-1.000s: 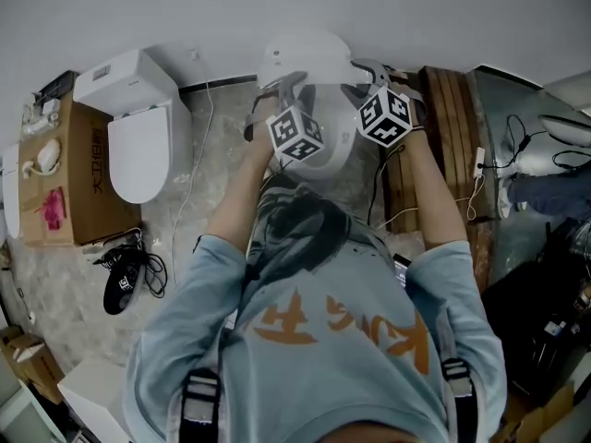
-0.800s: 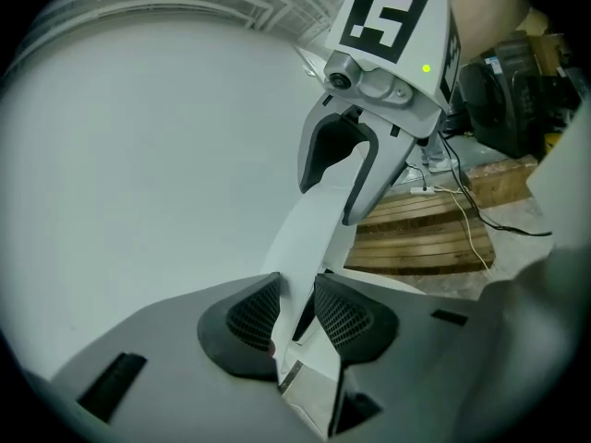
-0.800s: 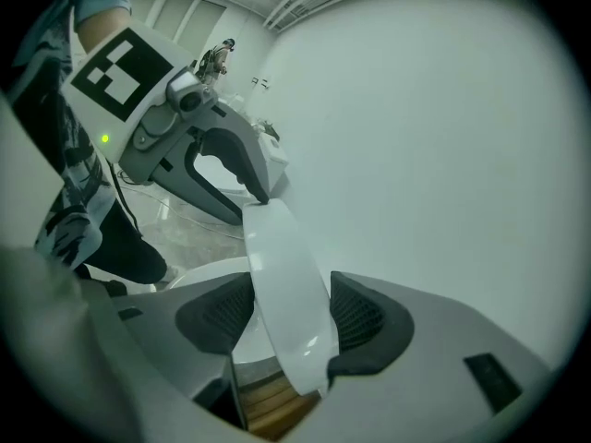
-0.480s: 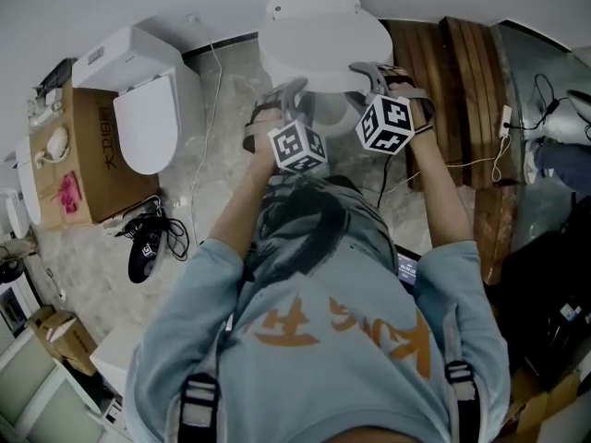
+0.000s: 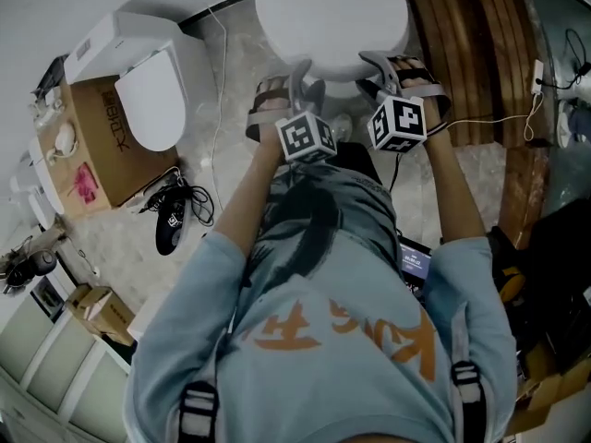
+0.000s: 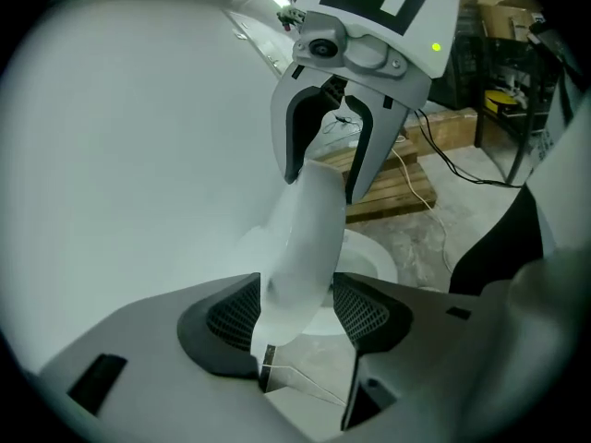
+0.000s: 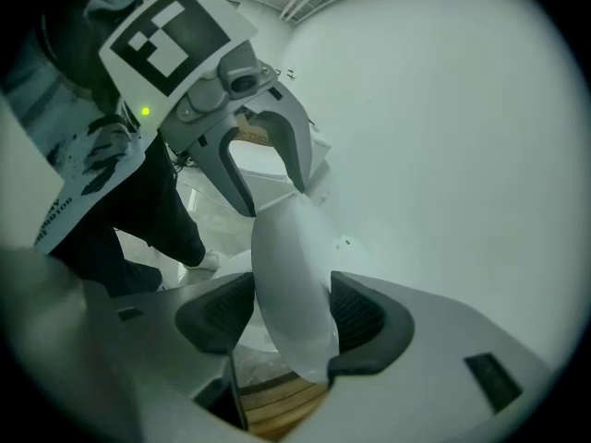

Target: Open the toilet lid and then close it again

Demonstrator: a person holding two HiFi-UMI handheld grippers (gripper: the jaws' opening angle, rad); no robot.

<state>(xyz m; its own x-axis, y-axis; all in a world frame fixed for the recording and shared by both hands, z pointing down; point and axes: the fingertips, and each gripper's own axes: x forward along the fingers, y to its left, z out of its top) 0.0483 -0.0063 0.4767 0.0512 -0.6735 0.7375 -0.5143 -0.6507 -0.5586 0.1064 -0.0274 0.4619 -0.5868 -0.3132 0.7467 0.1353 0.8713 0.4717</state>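
The white toilet lid [image 5: 332,17] lies low over the bowl at the top of the head view. Both grippers meet its front rim. My left gripper [image 5: 303,70] is on the left, my right gripper [image 5: 383,63] on the right. In the left gripper view the lid's edge [image 6: 305,238] runs between the left gripper's [image 6: 295,307] pads. Floor shows beside one pad as its jaws are opening. Across the rim I see the right gripper [image 6: 328,169]. In the right gripper view the lid [image 7: 291,275] fills the right gripper's [image 7: 291,317] gap, touching both pads while its jaws are opening.
A second white toilet [image 5: 148,90] stands to the left beside a cardboard box [image 5: 88,146]. Wooden pallets [image 5: 471,44] lie to the right of the bowl, with a white cable across them. A black device with cords [image 5: 171,224] is on the marble floor.
The lid has come down from a raised tilt to lie low over the bowl. Both grippers sank with it, staying on its front rim, and the left jaws have widened.
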